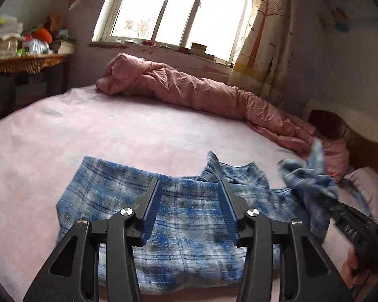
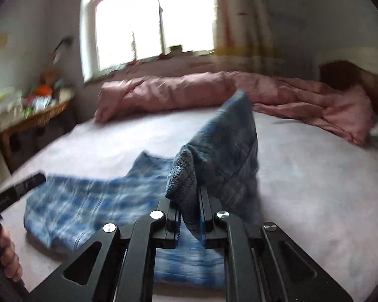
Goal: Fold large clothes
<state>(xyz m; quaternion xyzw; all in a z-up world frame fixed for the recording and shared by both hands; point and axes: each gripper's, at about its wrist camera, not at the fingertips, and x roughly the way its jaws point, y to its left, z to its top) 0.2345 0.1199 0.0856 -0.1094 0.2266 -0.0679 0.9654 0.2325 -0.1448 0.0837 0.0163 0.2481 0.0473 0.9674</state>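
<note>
A blue plaid garment lies spread on the pink bed sheet, its bulk near the front edge. My left gripper hovers just above the middle of it, jaws open, with nothing pinched between the blue pads. At the right, my right gripper is shut on one end of the garment and holds it bunched in the air. In the right wrist view the right gripper clamps that raised fold, while the rest of the cloth lies flat to the left. The left gripper shows at the left edge, held by a hand.
A rolled pink quilt lies along the far side of the bed under the window. A wooden table piled with clutter stands at the left. A patterned curtain, a dark headboard and a pillow are at the right.
</note>
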